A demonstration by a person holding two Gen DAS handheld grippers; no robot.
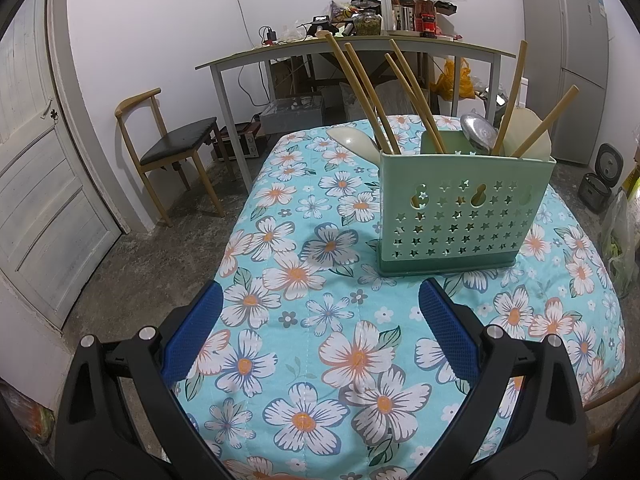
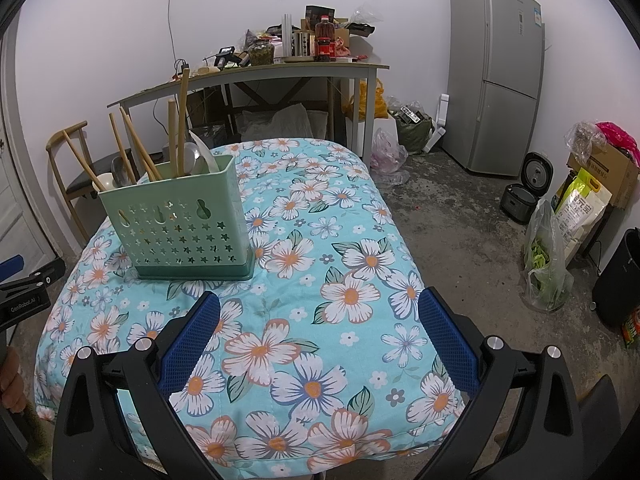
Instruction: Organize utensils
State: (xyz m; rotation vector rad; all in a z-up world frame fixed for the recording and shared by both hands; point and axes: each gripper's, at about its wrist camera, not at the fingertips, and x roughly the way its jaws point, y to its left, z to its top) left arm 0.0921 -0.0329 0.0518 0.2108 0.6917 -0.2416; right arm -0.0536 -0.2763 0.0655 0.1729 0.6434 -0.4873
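A floral quilted cloth [image 2: 320,240] covers the table, and the green utensil caddy [image 2: 180,224] — holding chopsticks [image 1: 360,92] and spoons — stands on it. Behind: cluttered desk [image 2: 280,70], fridge [image 2: 496,76], bare concrete floor. Left gripper [image 1: 320,336] and right gripper [image 2: 320,336] both hover spread, empty; the left's body reads "GenRobot.AI".

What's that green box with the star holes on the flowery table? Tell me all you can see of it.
The green utensil holder looks like pale plastic, set in a darker green base. Its front wall is pierced with rows of stars and three gourd-shaped cutouts. It stands upright on the floral tablecloth, open at the top. Wooden chopsticks lean out at angles, beside a metal spoon and pale spoons. Neither gripper touches it.
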